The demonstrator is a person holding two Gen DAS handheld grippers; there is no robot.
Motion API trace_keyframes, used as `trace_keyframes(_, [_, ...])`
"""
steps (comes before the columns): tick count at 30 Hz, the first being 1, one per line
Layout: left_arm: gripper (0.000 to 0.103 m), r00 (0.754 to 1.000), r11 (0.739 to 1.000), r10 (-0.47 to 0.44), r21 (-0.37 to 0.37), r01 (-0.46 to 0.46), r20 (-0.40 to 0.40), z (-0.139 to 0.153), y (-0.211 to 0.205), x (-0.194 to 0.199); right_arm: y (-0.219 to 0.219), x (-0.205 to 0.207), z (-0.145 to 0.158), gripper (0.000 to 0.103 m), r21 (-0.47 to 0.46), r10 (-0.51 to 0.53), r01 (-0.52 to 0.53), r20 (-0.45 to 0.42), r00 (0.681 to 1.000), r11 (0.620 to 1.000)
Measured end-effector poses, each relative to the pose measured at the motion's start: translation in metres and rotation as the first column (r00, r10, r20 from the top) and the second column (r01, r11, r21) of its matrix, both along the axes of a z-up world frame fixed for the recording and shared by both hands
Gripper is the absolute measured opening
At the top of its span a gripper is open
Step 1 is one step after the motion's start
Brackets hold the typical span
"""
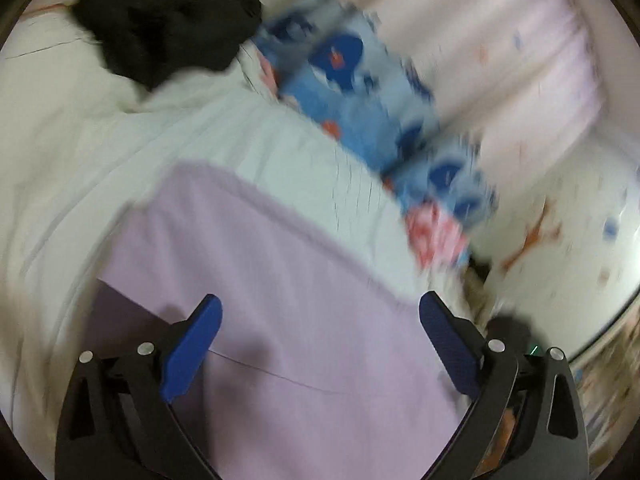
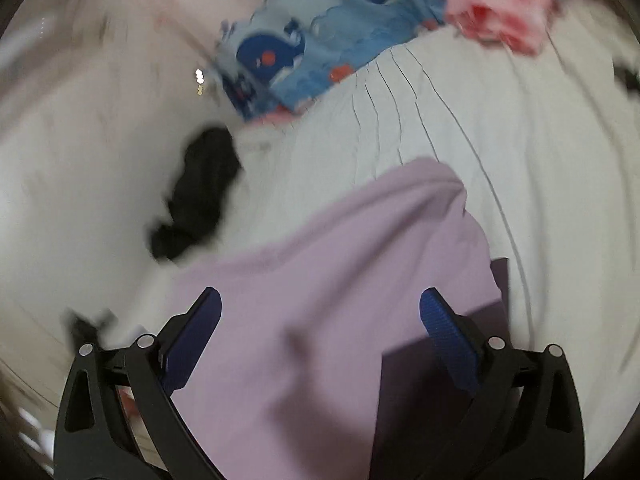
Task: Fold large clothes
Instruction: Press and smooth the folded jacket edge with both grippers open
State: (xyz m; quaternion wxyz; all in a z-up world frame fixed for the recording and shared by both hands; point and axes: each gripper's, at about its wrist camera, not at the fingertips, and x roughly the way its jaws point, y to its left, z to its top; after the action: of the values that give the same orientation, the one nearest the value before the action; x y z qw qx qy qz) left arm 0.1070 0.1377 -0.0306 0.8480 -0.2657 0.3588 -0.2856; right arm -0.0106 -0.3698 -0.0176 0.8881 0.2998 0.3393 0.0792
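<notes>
Lilac garment [image 1: 280, 280] lies flat on a white bed sheet [image 1: 80, 160], directly below both grippers; both views are motion-blurred. Left gripper [image 1: 320, 320]: jaws spread wide, nothing between the blue pads, not touching the cloth as far as the blur allows. Right gripper [image 2: 320, 312]: jaws likewise wide apart, empty, above the same fabric. In the left wrist view the garment's far edge runs as a soft diagonal across the sheet, and a darker purple underlayer shows at its left corner. In the right wrist view the far end is rounded with a shallow fold ridge; a dark purple strip shows along the right side. Open sheet surrounds the garment on the far side, with pleat lines. A black garment [image 1: 168, 24] lies crumpled well apart toward the sheet's far region. A blue patterned cloth [image 1: 360, 100] with pink parts lies along the bed's far border, apart from the lilac piece. Pale curtain [image 1: 520, 60] beyond.
</notes>
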Motion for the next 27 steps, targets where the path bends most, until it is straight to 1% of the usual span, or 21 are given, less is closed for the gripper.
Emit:
trace_keyframes(1, [0.094,1.0,0.999,0.005,0.048,-0.003,-0.03,-0.011,-0.016,0.011,0.008,0.006,-0.007,0.096,-0.065,-0.019,0.016,-0.047,0.999,0.998])
trace_keyframes(2, [0.094,0.999,0.995,0.025,0.099,-0.021,-0.041,-0.021,-0.027,0.021,0.014,0.015,-0.017,0.096,-0.14,-0.057,0.045,-0.085,0.995,0.989])
trace_keyframes(4, [0.094,0.997,0.985,0.046,0.169,-0.035,-0.057,-0.041,-0.044,0.045,0.021,0.033,-0.034,0.096,-0.27,-0.114,0.08,-0.113,0.987,0.959])
trace_keyframes(5, [0.094,0.996,0.983,0.052,0.177,-0.038,-0.073,-0.048,-0.049,0.055,0.018,0.046,-0.047,0.096,-0.304,-0.144,0.099,-0.127,0.981,0.947])
trace_keyframes(6, [0.094,0.995,0.981,0.063,0.188,-0.048,-0.079,-0.053,-0.052,0.062,0.013,0.053,-0.055,0.096,-0.294,-0.168,0.121,-0.141,0.976,0.948])
trace_keyframes(8, [0.094,0.992,0.978,0.093,0.196,-0.074,-0.09,-0.059,-0.053,0.077,0.005,0.068,-0.061,0.096,-0.299,-0.203,0.148,-0.16,0.966,0.943])
trace_keyframes(11, [0.094,0.984,0.977,0.111,0.195,-0.082,-0.143,-0.066,-0.049,0.086,-0.006,0.089,-0.069,0.096,-0.299,-0.22,0.149,-0.221,0.95,0.942])
trace_keyframes(13, [0.094,0.981,0.975,0.113,0.205,-0.08,-0.155,-0.062,-0.049,0.085,-0.006,0.095,-0.07,0.096,-0.311,-0.219,0.134,-0.255,0.942,0.941])
trace_keyframes(14, [0.094,0.978,0.973,0.122,0.212,-0.085,-0.167,-0.056,-0.045,0.08,-0.006,0.096,-0.064,0.096,-0.335,-0.227,0.131,-0.267,0.937,0.933])
trace_keyframes(15, [0.094,0.977,0.976,0.135,0.193,-0.102,-0.167,-0.046,-0.04,0.074,-0.001,0.091,-0.051,0.096,-0.362,-0.241,0.141,-0.248,0.938,0.921])
trace_keyframes(16, [0.094,0.98,0.979,0.132,0.173,-0.105,-0.149,-0.035,-0.038,0.07,0.003,0.088,-0.038,0.096,-0.366,-0.237,0.151,-0.204,0.95,0.918])
trace_keyframes(17, [0.094,0.985,0.978,0.127,0.18,-0.105,-0.118,-0.025,-0.041,0.068,0.014,0.082,-0.017,0.096,-0.379,-0.222,0.157,-0.135,0.966,0.912])
trace_keyframes(19, [0.094,0.991,0.966,0.126,0.231,-0.112,-0.044,-0.013,-0.048,0.067,0.036,0.084,0.005,0.096,-0.413,-0.175,0.132,-0.069,0.982,0.901])
trace_keyframes(20, [0.094,0.992,0.961,0.121,0.254,-0.109,-0.034,-0.014,-0.054,0.072,0.051,0.092,0.009,0.096,-0.427,-0.138,0.1,-0.06,0.989,0.899])
trace_keyframes(21, [0.094,0.991,0.96,0.117,0.261,-0.099,-0.057,-0.022,-0.058,0.079,0.063,0.103,0.005,0.096,-0.447,-0.114,0.069,-0.074,0.991,0.892])
trace_keyframes(22, [0.094,0.988,0.956,0.123,0.277,-0.093,-0.094,-0.037,-0.062,0.087,0.07,0.113,-0.004,0.096,-0.471,-0.109,0.05,-0.1,0.989,0.881])
trace_keyframes(23, [0.094,0.984,0.953,0.129,0.29,-0.09,-0.119,-0.05,-0.063,0.092,0.076,0.127,-0.023,0.096,-0.505,-0.115,0.022,-0.154,0.981,0.863])
trace_keyframes(24, [0.094,0.982,0.958,0.126,0.272,-0.084,-0.139,-0.062,-0.062,0.097,0.075,0.145,-0.053,0.096,-0.463,-0.089,-0.027,-0.227,0.97,0.886])
trace_keyframes(25, [0.094,0.979,0.961,0.15,0.255,-0.111,-0.14,-0.067,-0.058,0.103,0.072,0.15,-0.061,0.096,-0.432,-0.093,-0.016,-0.231,0.968,0.902])
trace_keyframes(26, [0.094,0.977,0.959,0.164,0.253,-0.125,-0.138,-0.067,-0.057,0.106,0.07,0.156,-0.063,0.096,-0.44,-0.119,0.012,-0.216,0.969,0.898])
trace_keyframes(27, [0.094,0.974,0.959,0.173,0.252,-0.133,-0.145,-0.071,-0.057,0.111,0.072,0.166,-0.066,0.096,-0.466,-0.129,0.016,-0.212,0.969,0.884])
